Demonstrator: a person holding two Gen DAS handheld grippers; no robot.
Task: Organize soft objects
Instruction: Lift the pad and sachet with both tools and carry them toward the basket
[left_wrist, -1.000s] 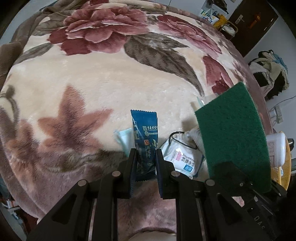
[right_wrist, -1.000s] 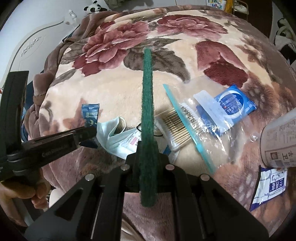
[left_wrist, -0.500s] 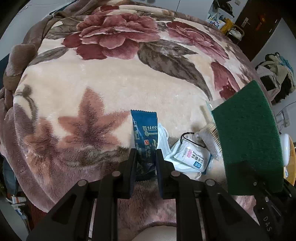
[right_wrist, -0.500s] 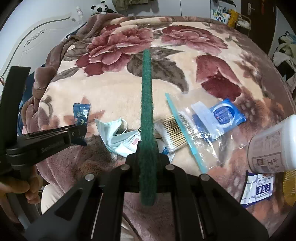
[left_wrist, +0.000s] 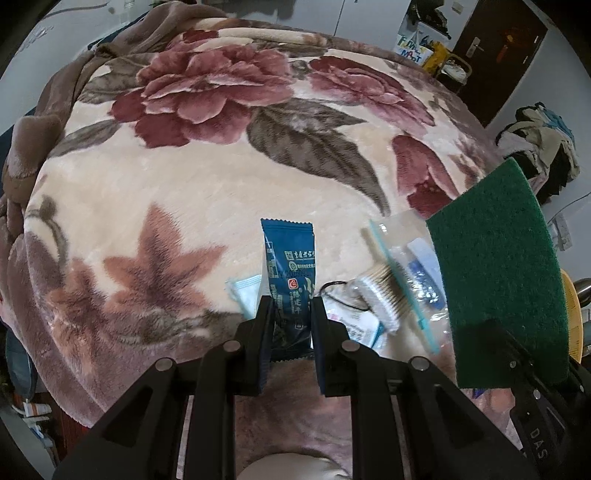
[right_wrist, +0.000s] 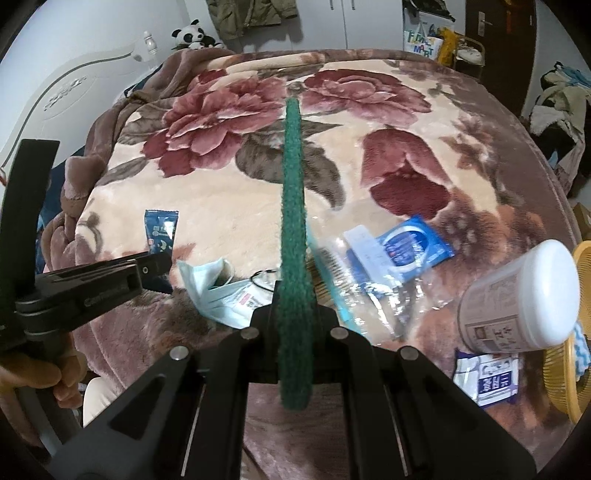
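My left gripper (left_wrist: 290, 306) is shut on a dark blue sachet (left_wrist: 290, 258), held upright above the floral blanket (left_wrist: 184, 177); the same sachet (right_wrist: 160, 230) and left gripper (right_wrist: 162, 264) show at the left of the right wrist view. My right gripper (right_wrist: 295, 314) is shut on a green scouring pad (right_wrist: 293, 206), seen edge-on and standing up; its flat face (left_wrist: 498, 273) fills the right of the left wrist view. On the blanket below lie a pale blue face mask (right_wrist: 212, 284), a packet of cotton swabs (left_wrist: 384, 291) and a clear zip bag (right_wrist: 373, 273) holding a blue wipes pack (right_wrist: 410, 245).
A white jar (right_wrist: 517, 299) lies on its side at the right, beside a yellow basket (right_wrist: 569, 369). A small blue-and-white packet (right_wrist: 487, 376) lies under the jar. A person's hand (right_wrist: 44, 373) grips the left tool. Clothes are piled at the far right (left_wrist: 543, 147).
Both grippers have risen with their loads; the blanket and the items on it look smaller and farther below. The grips have not changed.
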